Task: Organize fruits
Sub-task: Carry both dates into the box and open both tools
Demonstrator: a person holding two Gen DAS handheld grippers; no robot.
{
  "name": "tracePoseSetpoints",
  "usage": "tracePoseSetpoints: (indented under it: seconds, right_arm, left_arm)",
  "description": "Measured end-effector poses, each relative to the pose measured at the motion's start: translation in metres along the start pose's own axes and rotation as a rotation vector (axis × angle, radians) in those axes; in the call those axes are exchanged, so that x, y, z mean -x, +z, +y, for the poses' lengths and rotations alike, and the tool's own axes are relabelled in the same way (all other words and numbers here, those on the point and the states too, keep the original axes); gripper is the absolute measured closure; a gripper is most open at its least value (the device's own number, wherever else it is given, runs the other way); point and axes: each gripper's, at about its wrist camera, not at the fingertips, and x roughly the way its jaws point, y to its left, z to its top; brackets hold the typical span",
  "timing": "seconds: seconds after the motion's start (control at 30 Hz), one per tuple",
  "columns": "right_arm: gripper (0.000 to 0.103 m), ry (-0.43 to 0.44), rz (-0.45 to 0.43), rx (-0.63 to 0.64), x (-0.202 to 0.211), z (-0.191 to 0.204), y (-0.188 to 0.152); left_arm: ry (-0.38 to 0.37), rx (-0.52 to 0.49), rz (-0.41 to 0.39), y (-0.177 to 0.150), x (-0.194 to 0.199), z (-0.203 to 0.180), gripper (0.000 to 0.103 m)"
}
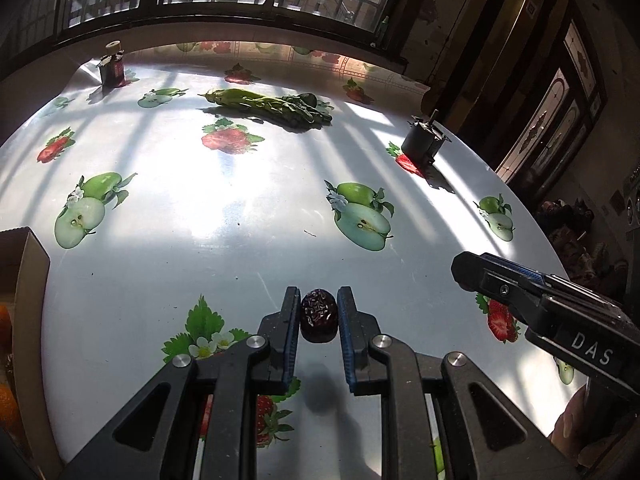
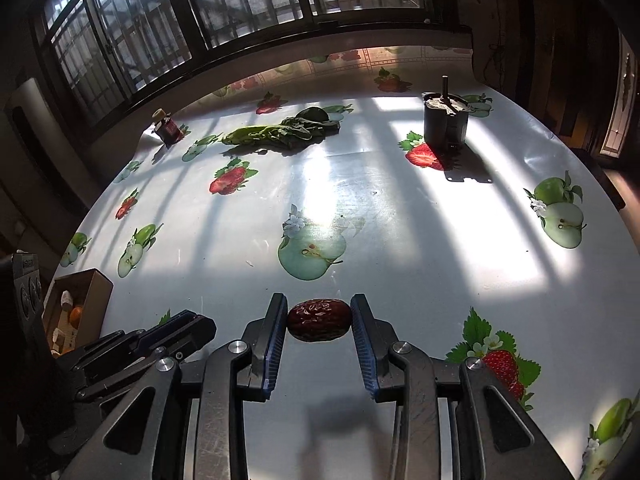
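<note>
My left gripper [image 1: 319,300] is shut on a dark red wrinkled date [image 1: 319,321], held end-on above the table. My right gripper [image 2: 319,308] is shut on a second dark red date [image 2: 319,319], gripped lengthwise between the blue pads. Each gripper shows in the other's view: the right one at the right edge [image 1: 472,270], the left one at the lower left [image 2: 192,326]. A cardboard box [image 2: 94,300] with an orange [image 2: 76,314] inside stands at the table's left edge; its wall also shows in the left wrist view [image 1: 30,280].
The round table [image 2: 400,208] has a glossy cloth printed with apples and strawberries. A bunch of leafy greens [image 2: 280,132] lies at the back. A small dark jar [image 2: 168,126] stands back left. A black container with a rod [image 2: 446,120] stands back right.
</note>
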Motion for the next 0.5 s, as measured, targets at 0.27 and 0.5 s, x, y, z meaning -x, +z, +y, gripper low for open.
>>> tracePoseSetpoints:
  seconds: [0.27, 0.5]
  right_arm:
    - [0.068, 0.060, -0.036, 0.093, 0.033, 0.049, -0.014]
    - [0.068, 0.170, -0.026, 0.215, 0.035, 0.123, -0.033]
  left_arm:
    - [-0.038, 0.125, -0.086, -0.024, 0.082, 0.040, 0.085]
    - [0.097, 0.220, -0.191, -0.050, 0.153, 0.108, 0.085]
